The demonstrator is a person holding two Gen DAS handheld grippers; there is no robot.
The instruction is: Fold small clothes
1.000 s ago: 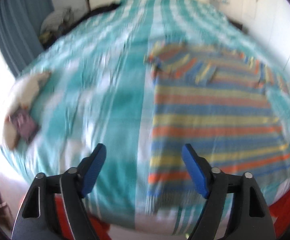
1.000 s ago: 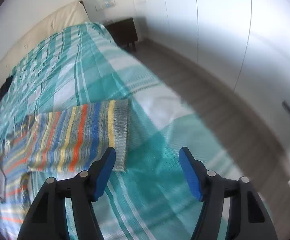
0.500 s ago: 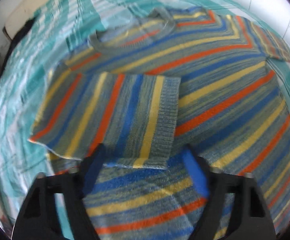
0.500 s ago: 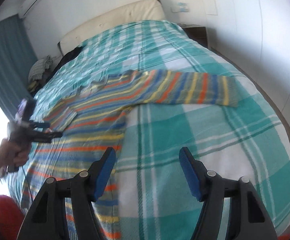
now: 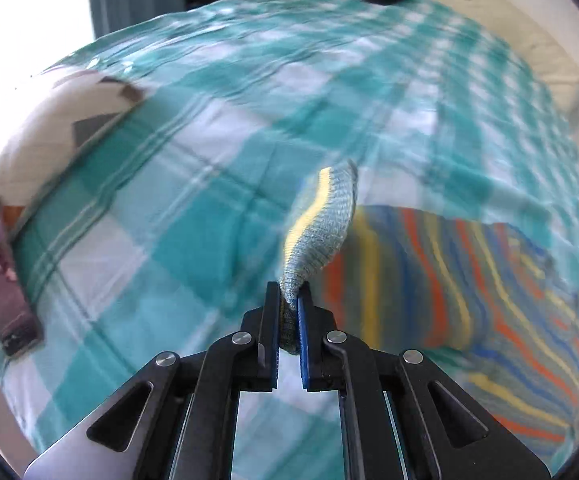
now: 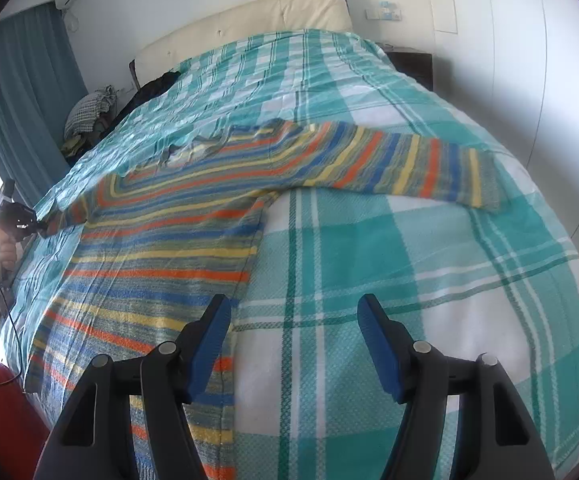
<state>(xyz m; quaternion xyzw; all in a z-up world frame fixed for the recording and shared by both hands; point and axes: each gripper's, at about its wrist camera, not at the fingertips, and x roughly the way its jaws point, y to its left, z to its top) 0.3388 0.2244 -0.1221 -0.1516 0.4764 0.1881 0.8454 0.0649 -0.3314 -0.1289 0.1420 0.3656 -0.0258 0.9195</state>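
Observation:
A striped sweater (image 6: 161, 264) in blue, orange and yellow lies flat on the teal plaid bedspread (image 6: 409, 260). Its right sleeve (image 6: 429, 168) stretches out sideways. My left gripper (image 5: 288, 292) has its jaws closing tight on the ribbed cuff (image 5: 321, 216) of the other sleeve, pads pressing on the knit. The cuff stands lifted off the bed, and the sweater body (image 5: 469, 280) trails to the right. In the right wrist view, the left gripper (image 6: 39, 226) holds that sleeve at the bed's far left edge. My right gripper (image 6: 293, 316) hangs open above the bedspread, beside the sweater's side seam, holding nothing.
A cream headboard (image 6: 249, 20) closes the far end. A pile of clothes (image 6: 89, 112) and a teal curtain (image 6: 21, 80) stand at the left. White wardrobe doors (image 6: 549, 80) and a dark nightstand (image 6: 413, 64) line the right. A white and brown item (image 5: 49, 128) lies near the left edge.
My left gripper came down open over the folded-in sleeve, shut on its cuff and drew it out to the left. The right gripper swung round to face the bed, then held still.

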